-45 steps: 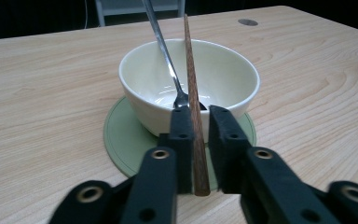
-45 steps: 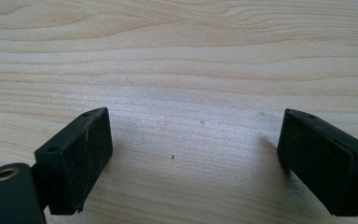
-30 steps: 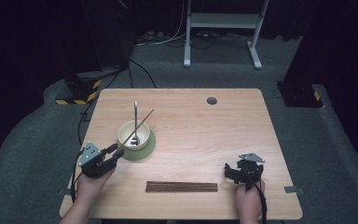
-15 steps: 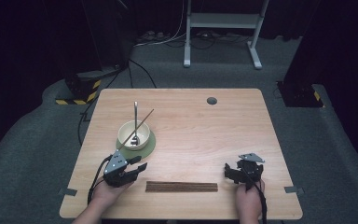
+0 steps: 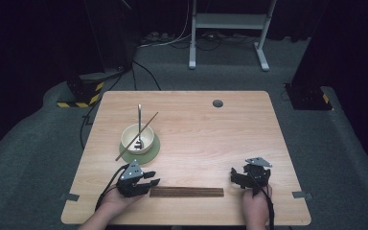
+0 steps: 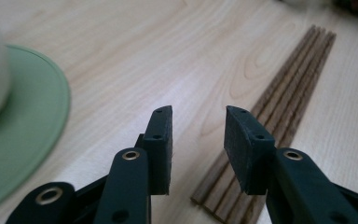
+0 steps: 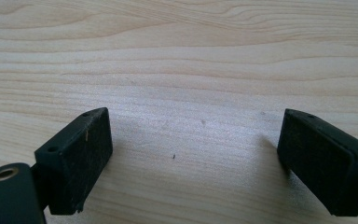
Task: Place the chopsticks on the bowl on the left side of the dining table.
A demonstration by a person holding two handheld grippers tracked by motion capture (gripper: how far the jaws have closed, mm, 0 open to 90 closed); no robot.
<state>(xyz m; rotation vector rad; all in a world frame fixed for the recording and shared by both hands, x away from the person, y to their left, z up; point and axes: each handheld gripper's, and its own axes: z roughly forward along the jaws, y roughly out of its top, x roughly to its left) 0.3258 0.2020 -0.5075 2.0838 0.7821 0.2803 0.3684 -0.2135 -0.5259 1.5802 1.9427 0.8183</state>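
Green saucer (image 6: 23,135) beside left claw (image 6: 198,126), chopsticks (image 6: 279,107)

Dim room, grey carpet floor (image 5: 345,143), white stand (image 5: 230,21), cables (image 5: 172,40), hazard-striped base (image 5: 84,93), dark walls.

From my remote station I see two matching black hand-held tools. The left gripper (image 5: 149,184) and the right gripper (image 5: 235,176) each carry a grey three-cornered plate on top, and a black cable trails back from each along the forearm. Up close, I make out flat black rubber pads (image 6: 161,140) set with small dark screws, brass-coloured rivets at the jaw links, and scuffed, dusty pad faces (image 7: 77,156). The forearms are bare, without sleeves.
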